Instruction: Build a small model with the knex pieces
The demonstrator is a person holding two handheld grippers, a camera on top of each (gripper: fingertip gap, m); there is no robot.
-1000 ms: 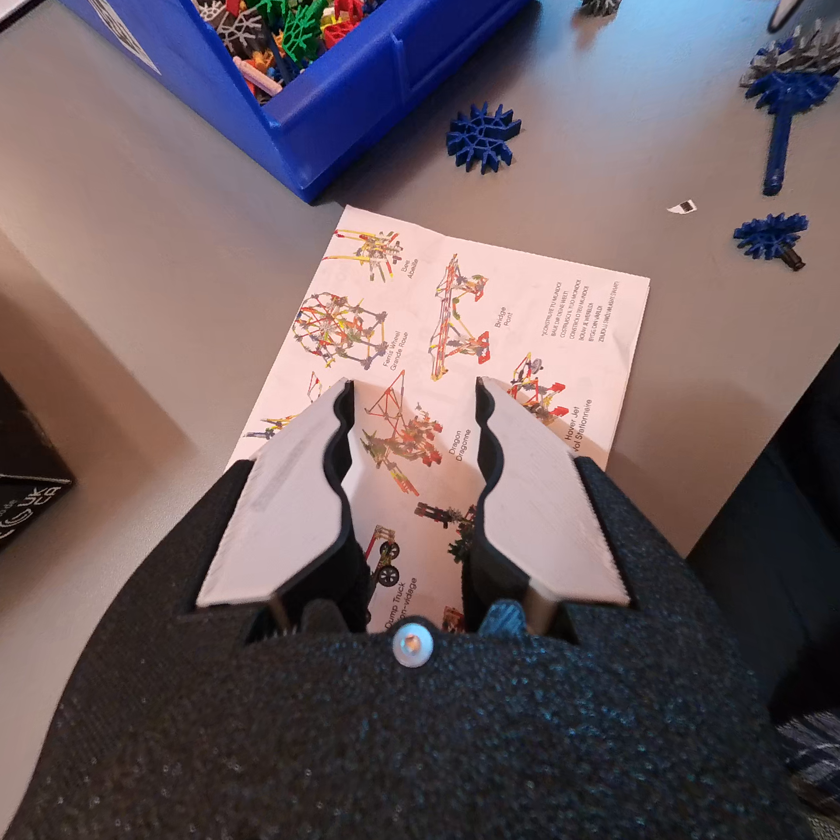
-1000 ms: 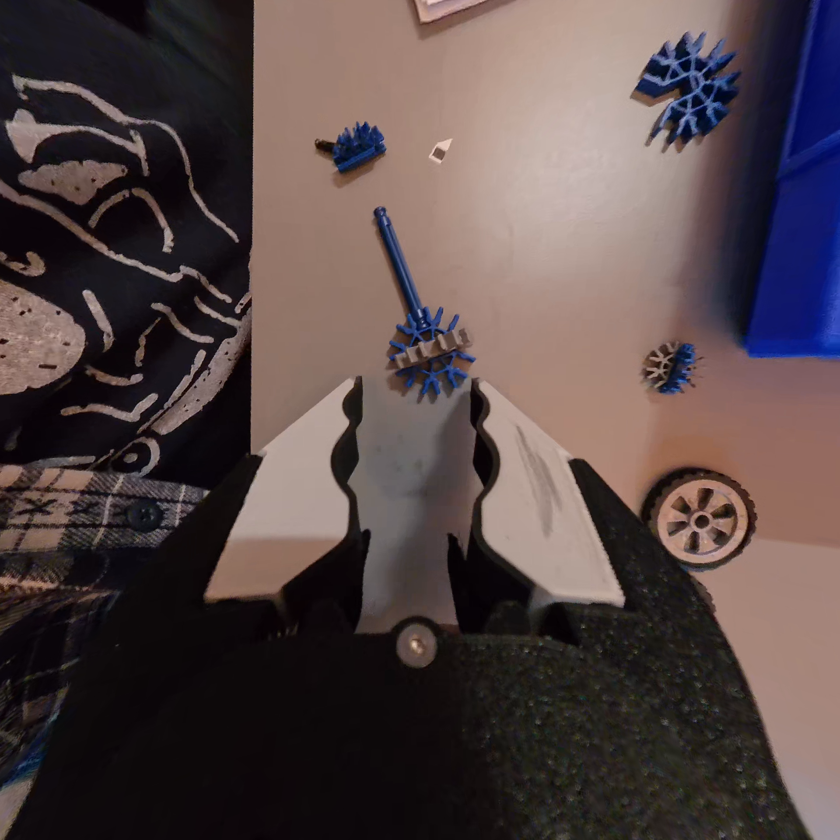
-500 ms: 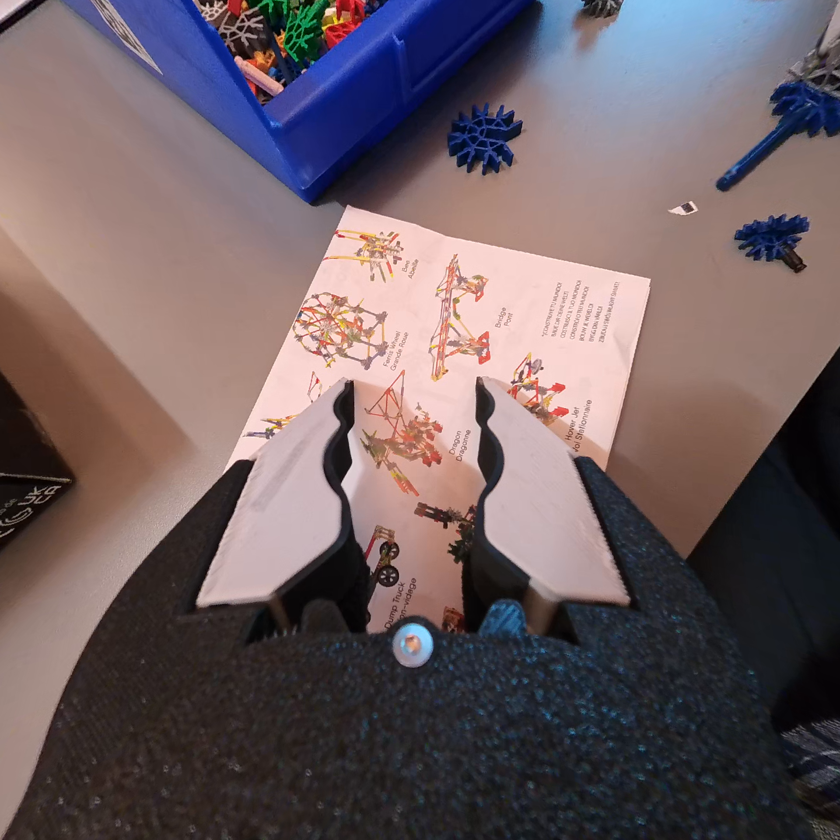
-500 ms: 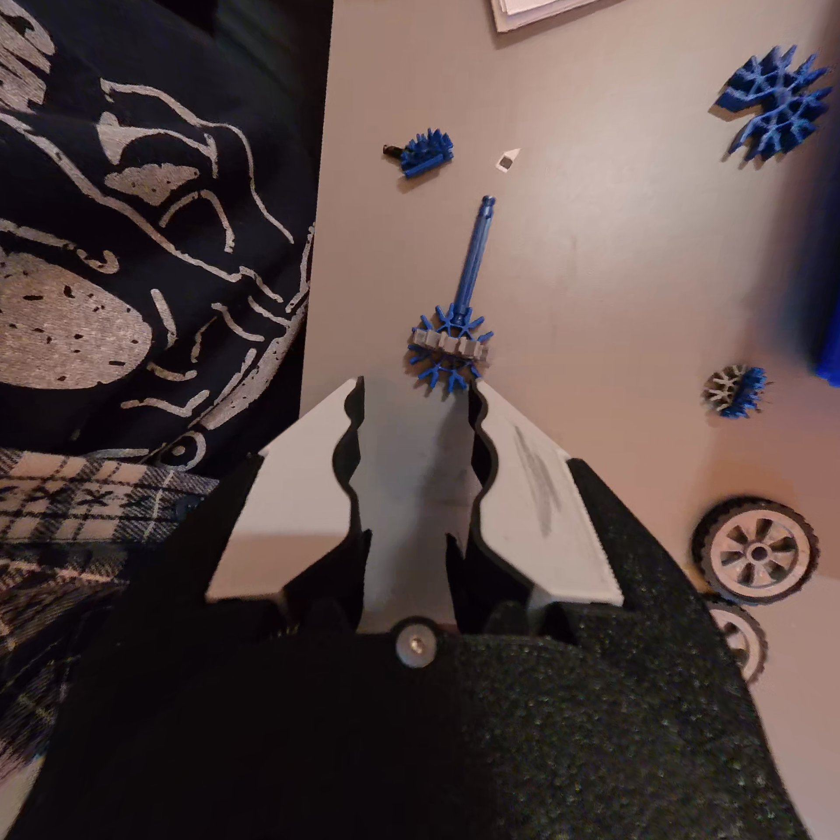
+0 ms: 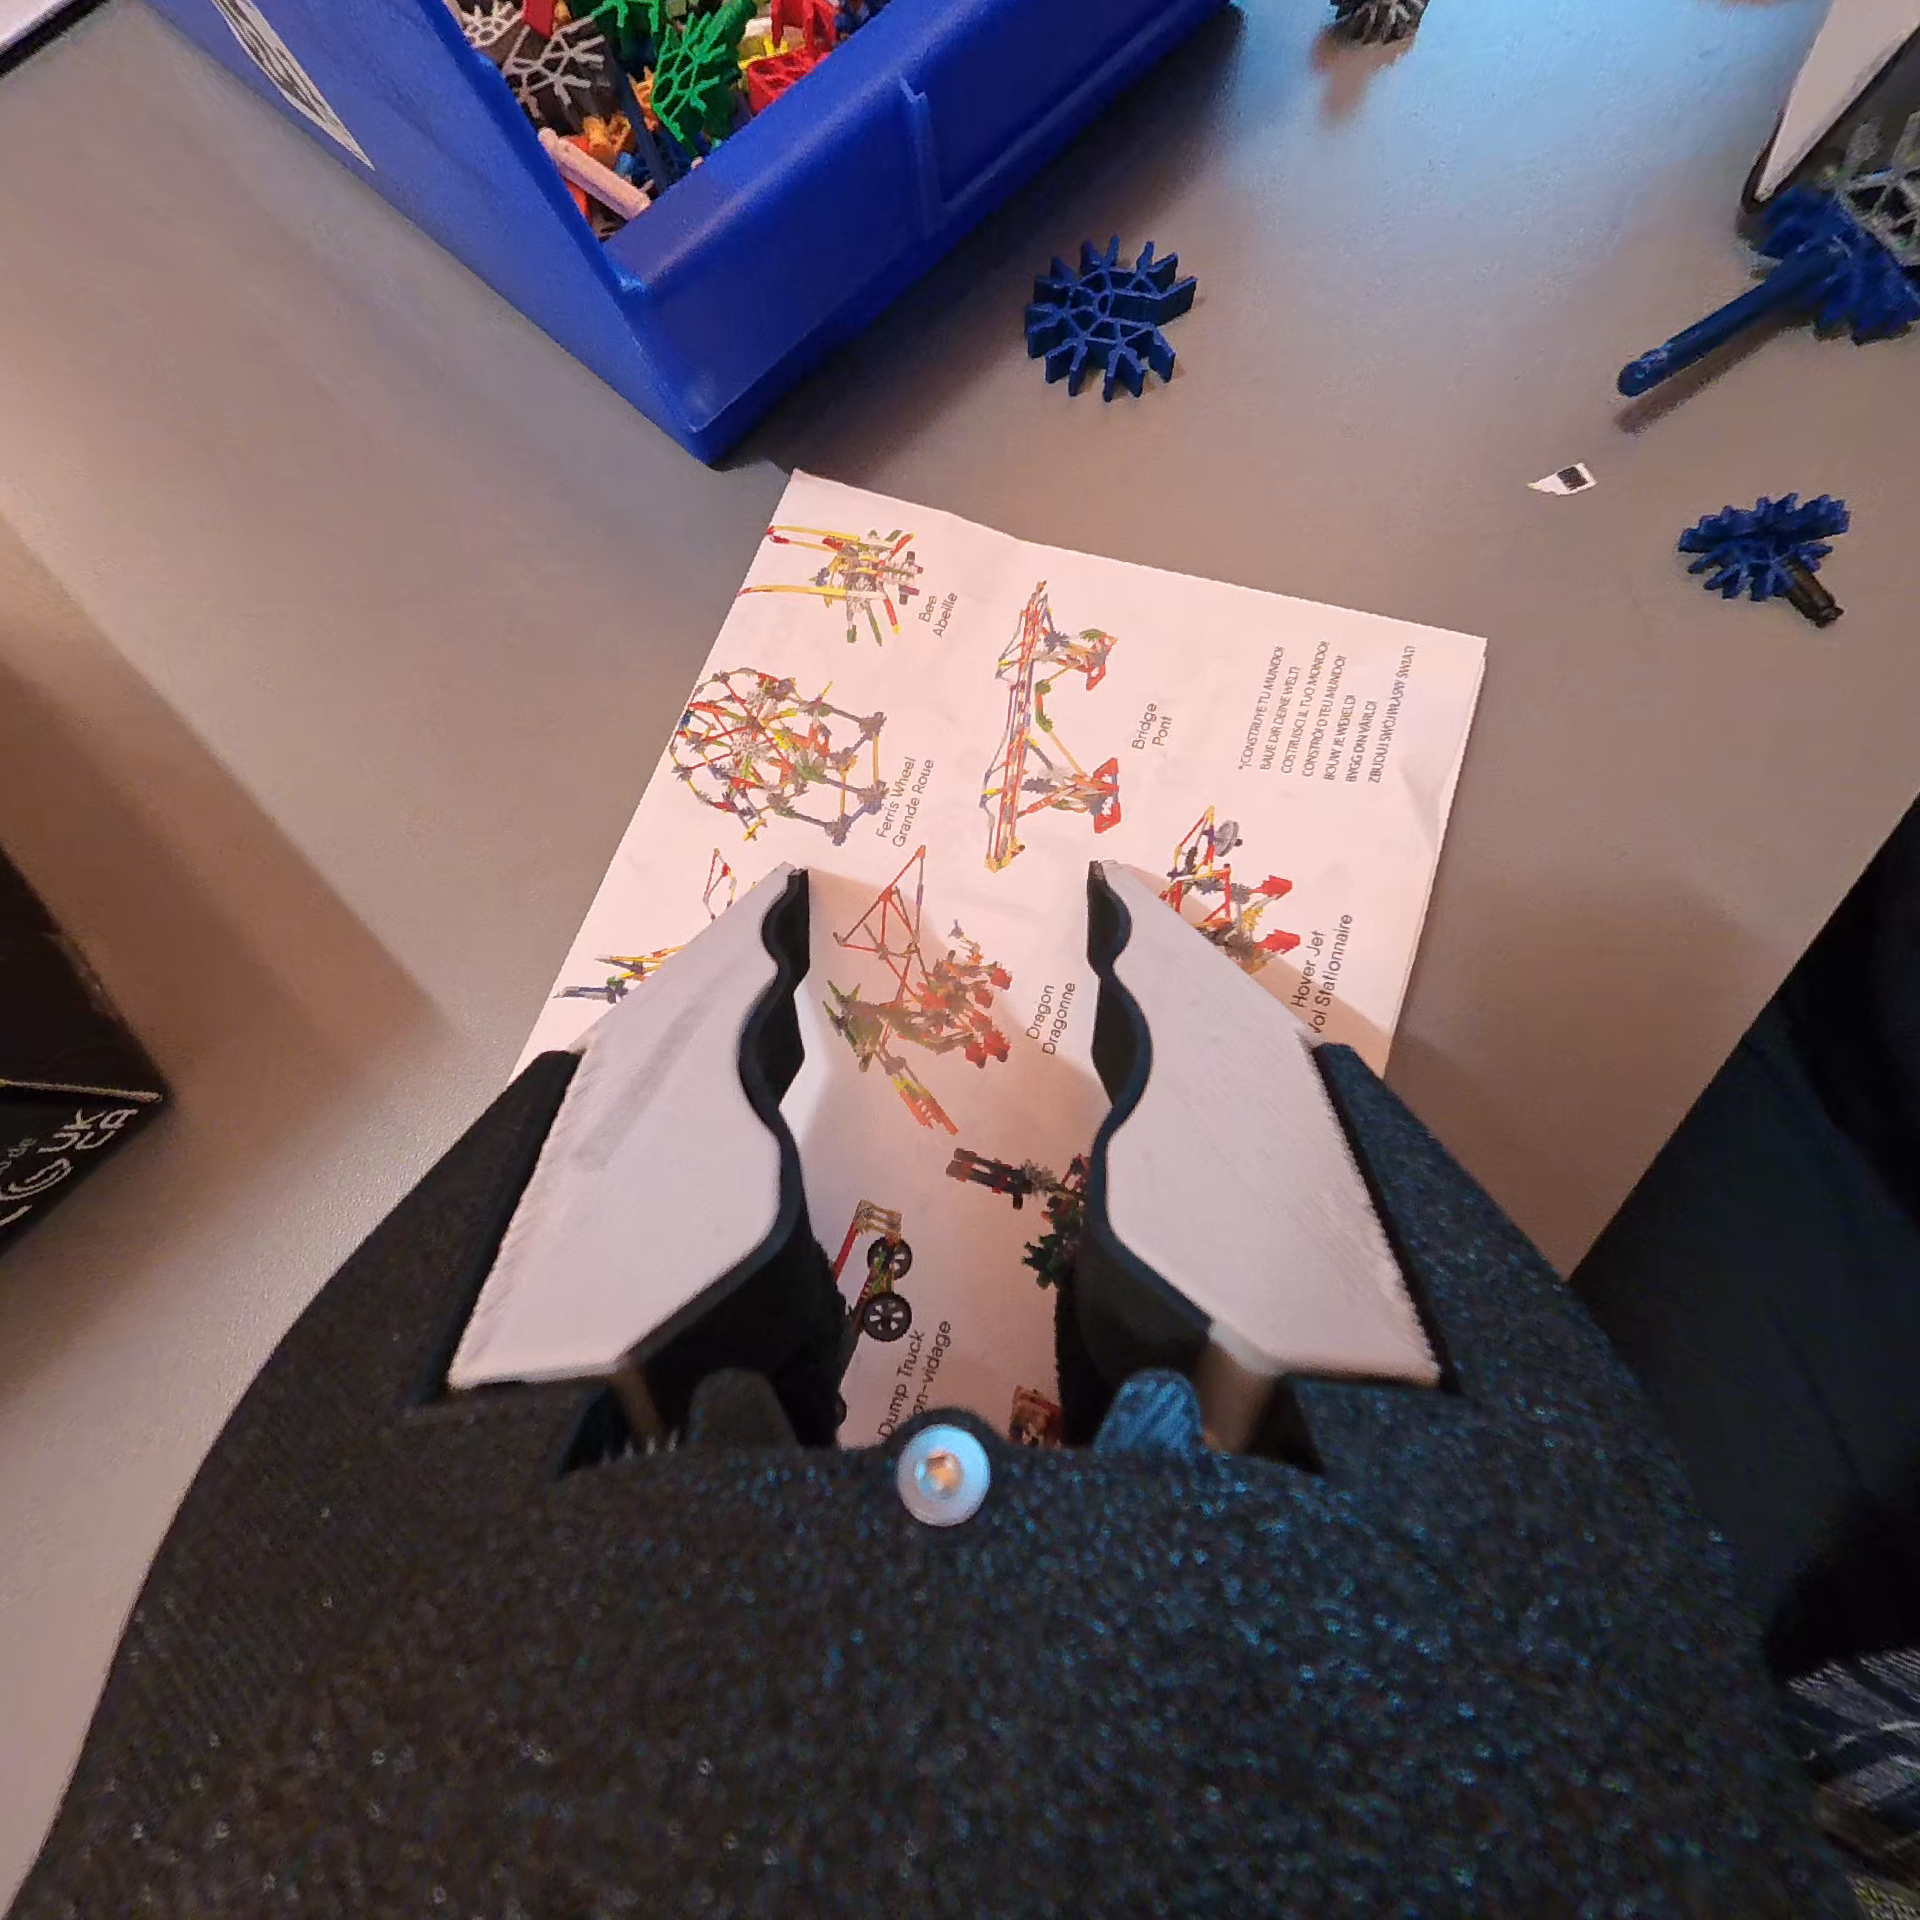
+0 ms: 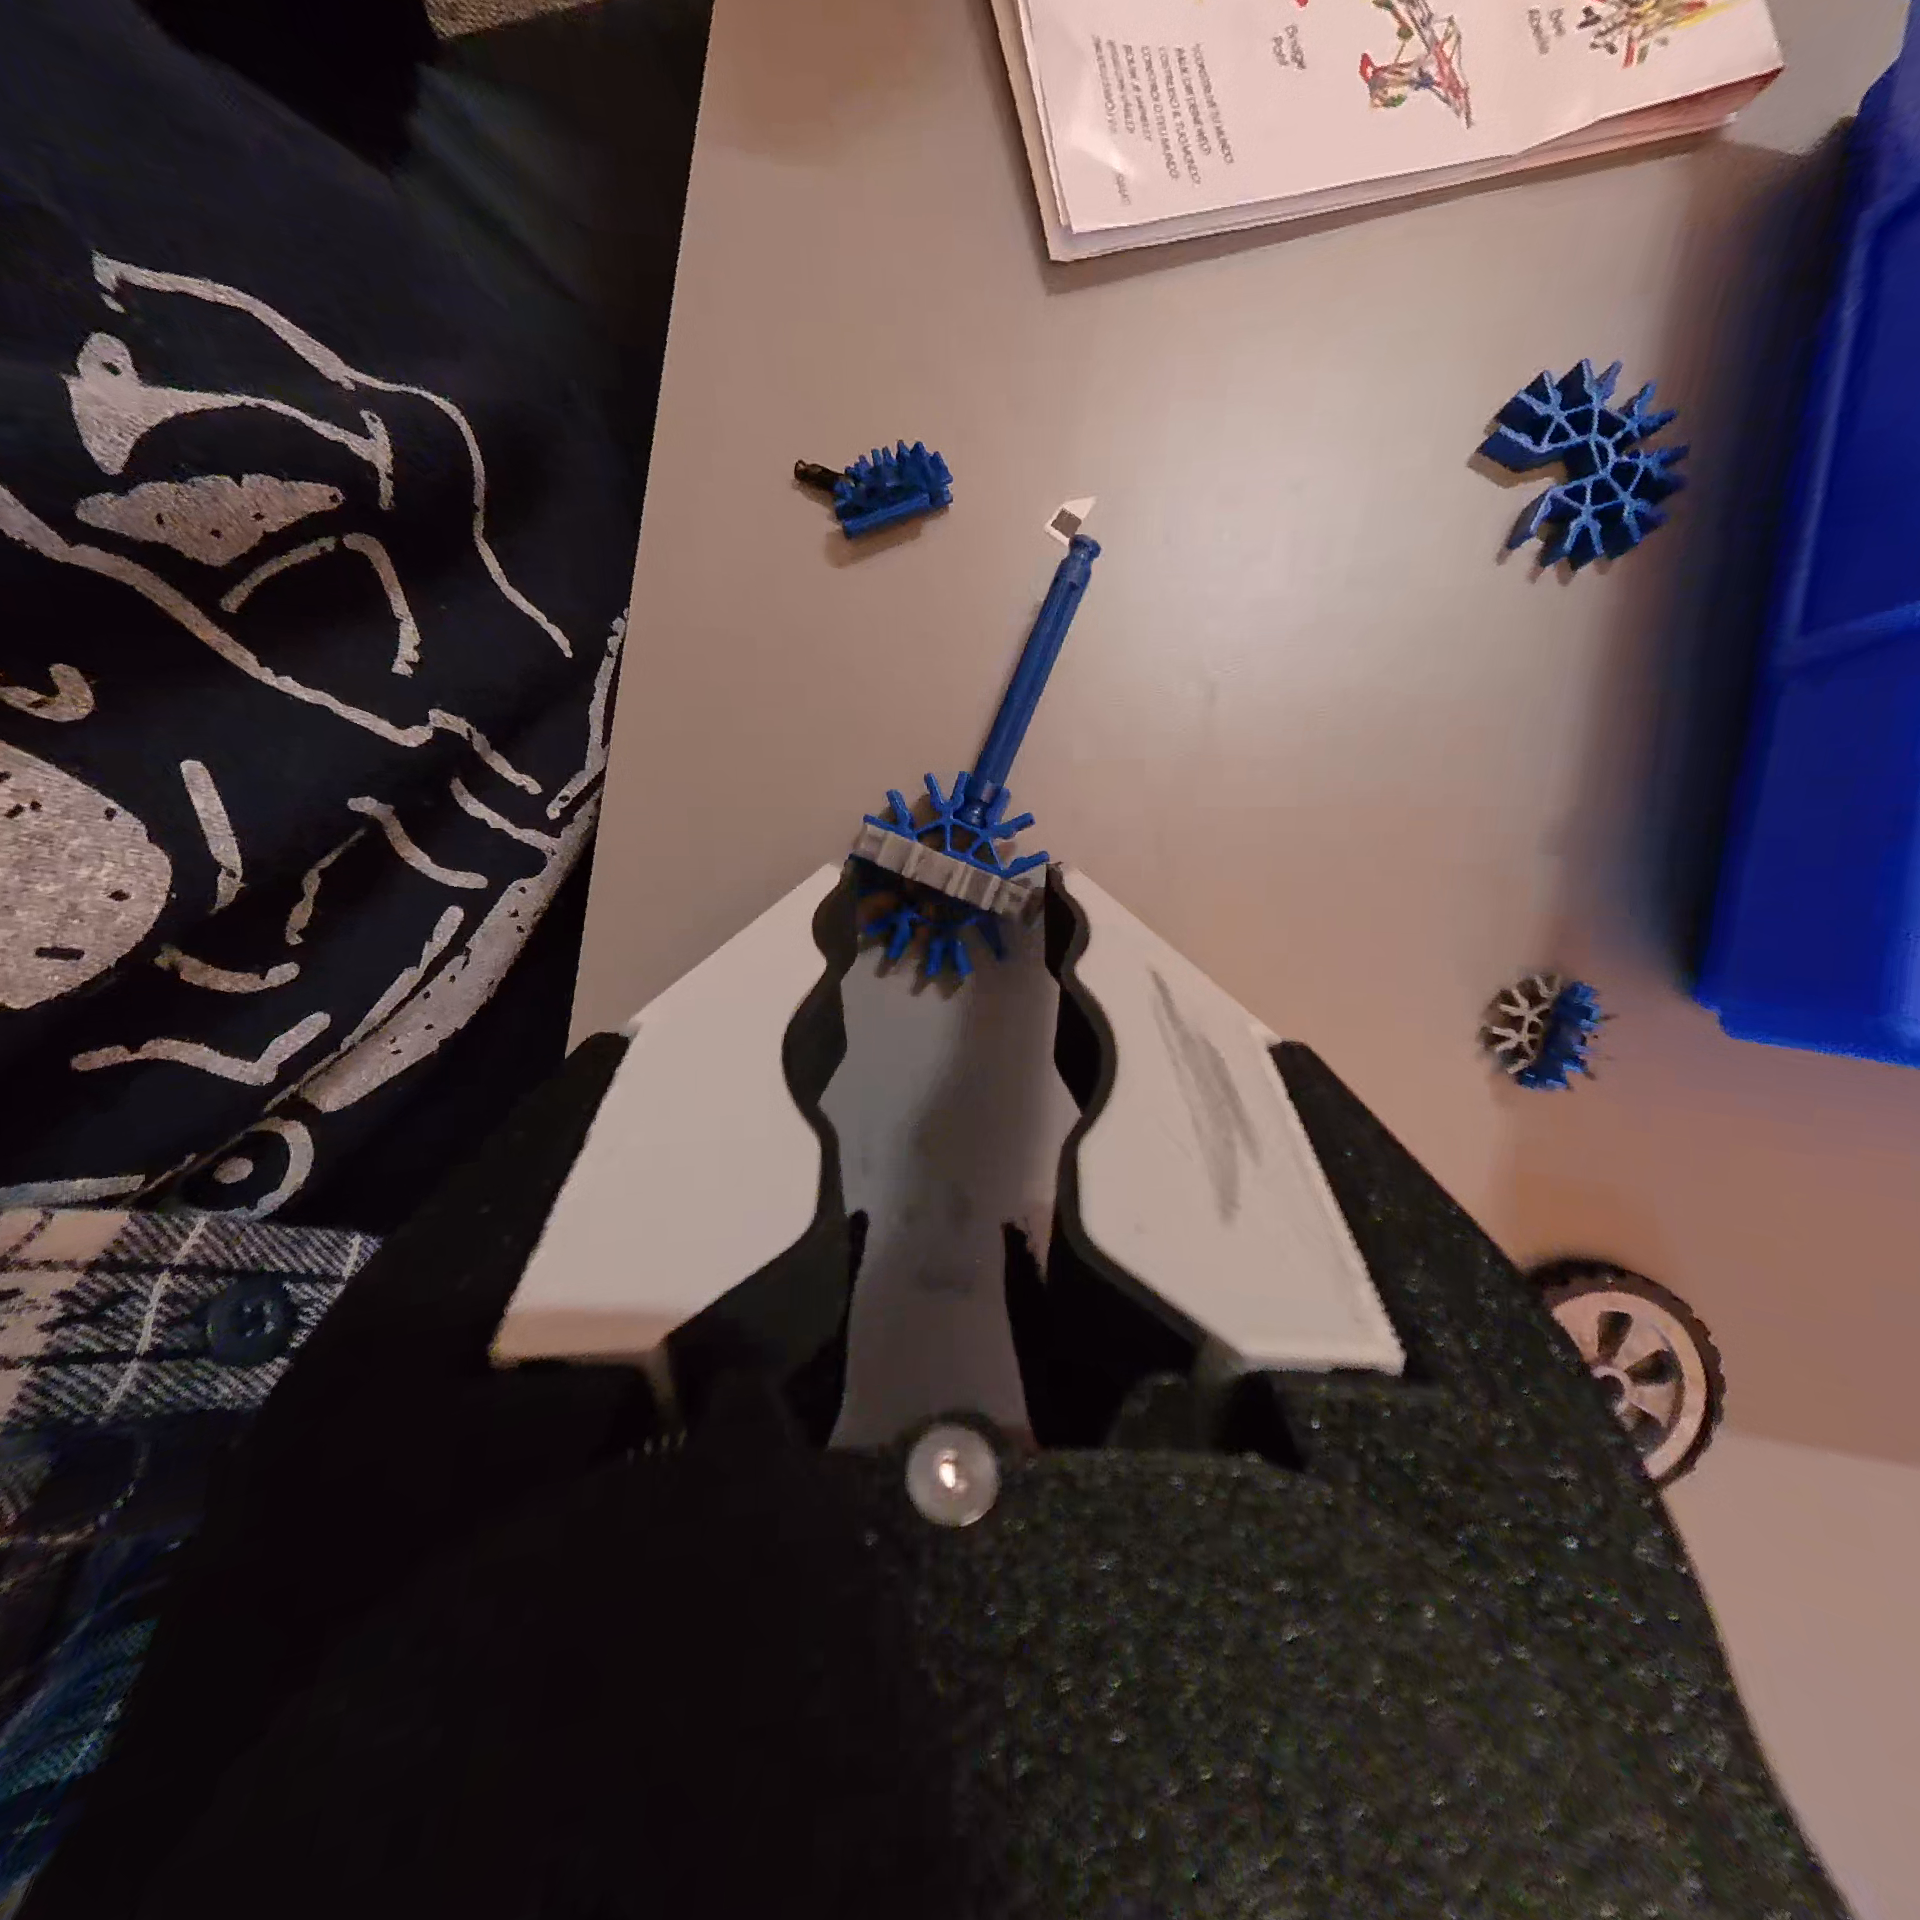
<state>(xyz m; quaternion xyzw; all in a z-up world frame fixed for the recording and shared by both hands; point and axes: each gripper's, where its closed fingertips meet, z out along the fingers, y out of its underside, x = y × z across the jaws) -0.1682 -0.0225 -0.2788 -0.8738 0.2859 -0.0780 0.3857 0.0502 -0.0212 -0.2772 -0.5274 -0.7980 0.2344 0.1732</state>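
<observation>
- your left gripper (image 5: 945,883): fingers apart, empty, over the leaflet (image 5: 1195,717)
- your right gripper (image 6: 940,883): fingers apart, tips around the blue connector (image 6: 951,831) with its rod (image 6: 1034,665)

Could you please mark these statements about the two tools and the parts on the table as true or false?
1. The left tool is open above the printed sheet. True.
2. The right tool is shut on a wheel. False: it is open, its tips at the blue and grey connector; the wheel lies apart on the table.
3. A blue rod sticks out of that connector. True.
4. The blue bin is empty. False: it holds coloured pieces.
</observation>
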